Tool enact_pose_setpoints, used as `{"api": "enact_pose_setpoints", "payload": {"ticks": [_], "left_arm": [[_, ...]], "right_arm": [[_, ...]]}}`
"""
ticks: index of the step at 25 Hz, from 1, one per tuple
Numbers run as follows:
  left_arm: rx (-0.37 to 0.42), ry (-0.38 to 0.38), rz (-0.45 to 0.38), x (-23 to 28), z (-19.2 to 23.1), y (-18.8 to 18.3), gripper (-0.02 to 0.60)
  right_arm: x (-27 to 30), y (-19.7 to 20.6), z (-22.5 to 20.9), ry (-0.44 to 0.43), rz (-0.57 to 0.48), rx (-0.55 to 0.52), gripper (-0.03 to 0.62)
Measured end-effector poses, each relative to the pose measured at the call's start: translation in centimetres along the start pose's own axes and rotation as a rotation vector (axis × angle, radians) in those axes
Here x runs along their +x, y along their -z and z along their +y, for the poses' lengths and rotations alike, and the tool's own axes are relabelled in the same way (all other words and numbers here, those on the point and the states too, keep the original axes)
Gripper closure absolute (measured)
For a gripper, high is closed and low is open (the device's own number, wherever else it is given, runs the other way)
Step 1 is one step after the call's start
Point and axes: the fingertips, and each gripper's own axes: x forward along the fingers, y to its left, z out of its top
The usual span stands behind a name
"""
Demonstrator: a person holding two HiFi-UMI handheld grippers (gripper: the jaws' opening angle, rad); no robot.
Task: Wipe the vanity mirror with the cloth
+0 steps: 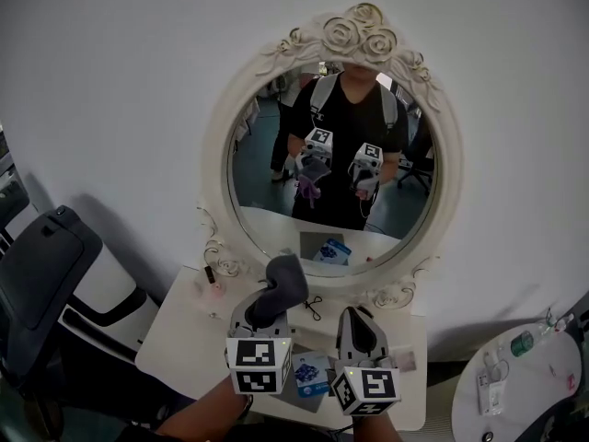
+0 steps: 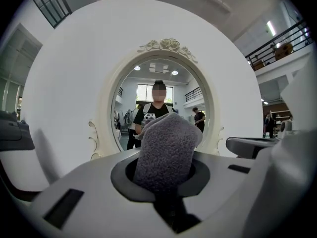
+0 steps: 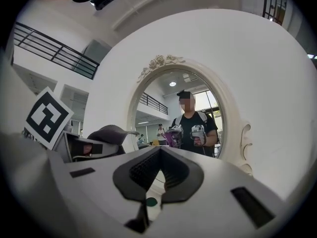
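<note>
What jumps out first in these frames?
The oval vanity mirror, in a rose-carved white frame, dominates the wall and reflects the person. Below it, the left gripper clamps a grey cloth, not yet on the glass. The right gripper beside it is shut and empty.

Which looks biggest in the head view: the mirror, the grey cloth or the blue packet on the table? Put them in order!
1. The vanity mirror, by far.
2. The grey cloth, though it is held up nearer the camera.
3. The blue packet, which is partly hidden, so its place below the cloth is unsure.
</note>
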Motion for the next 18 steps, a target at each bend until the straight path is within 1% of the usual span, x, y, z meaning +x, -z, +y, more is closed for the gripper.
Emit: {"api": "enact_pose_setpoints", "payload": {"ticks": [4, 7, 11, 18], "left_arm": [[0.012, -0.028, 0.004, -0.4, 0.7, 0.2, 0.525], [0.012, -0.034, 0.011, -0.6, 1.1, 0.3, 0.525], [0.007, -0.023, 0.030, -0.6, 0.9, 0.8, 0.525], [0.048, 0.012, 0.029, -0.2, -0.6, 0.4, 0.525]], "right_arm": [[0.3, 0.0, 0.8, -0.019, 0.006, 0.038, 0.591], [0.5, 0.2, 1.4, -0.029, 0.015, 0.036, 0.591], [0.7, 0.6, 1.7, -0.041, 0.029, 0.035, 0.591], [0.8, 0.5, 1.3, -0.036, 0.034, 0.035, 0.591]]}}
